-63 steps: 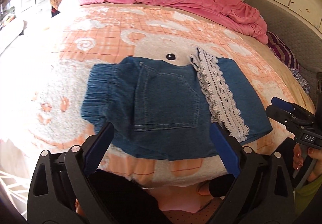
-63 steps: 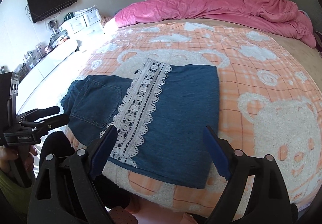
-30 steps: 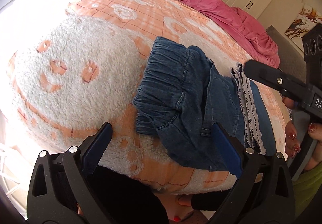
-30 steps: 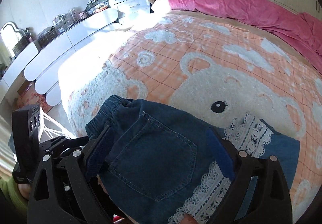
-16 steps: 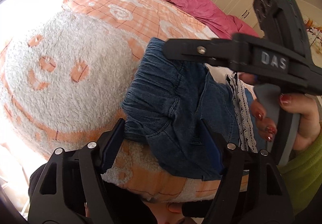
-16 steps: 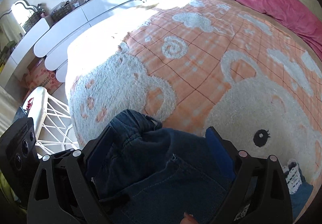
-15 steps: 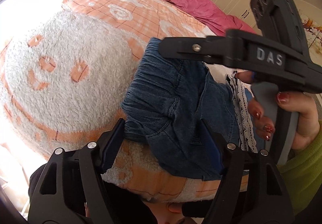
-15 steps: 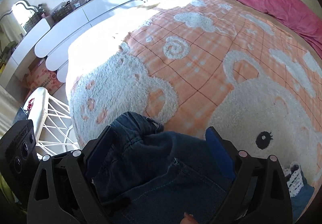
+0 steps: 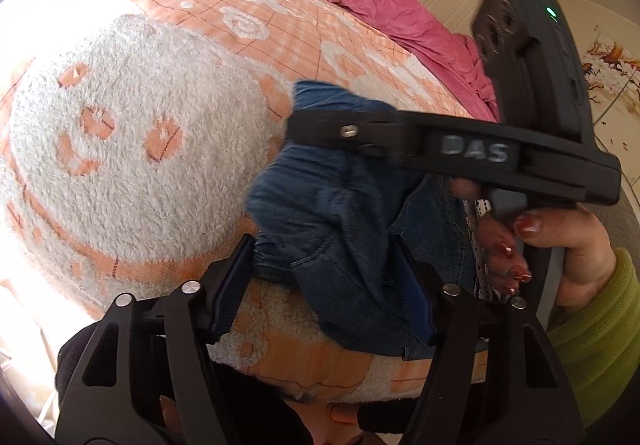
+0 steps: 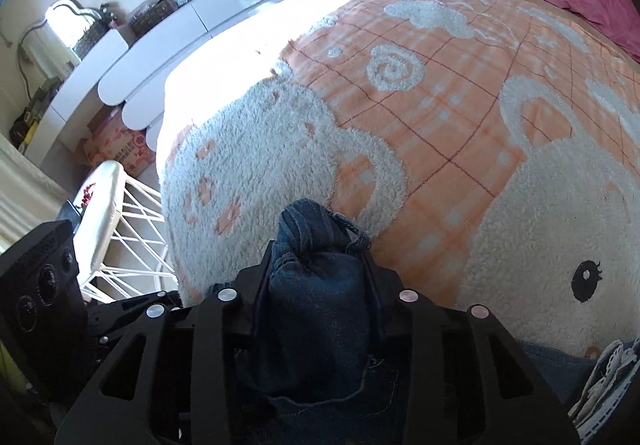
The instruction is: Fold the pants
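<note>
**A:** So where are the denim pants [image 9: 340, 213] right now?

**B:** Near edge of the bed, on the bear blanket [image 9: 132, 133]. Going left to right: the left gripper [image 9: 324, 281] sits narrowed around the near waistband corner, pads against the denim, though I can't tell if it's actually pinching. The right gripper [image 10: 316, 277] is clamped tight on a bunched wad of waistband.

**A:** What could go wrong?

**B:** That wad is thick (elastic, gathered), so I'd guess it folds over lumpy, or the left corner slips out and the fold goes crooked.

**A:** Which way do they lie?

**B:** Long axis along the bed edge, waistband left, lace trim [image 10: 608, 369] toward the right.
</note>
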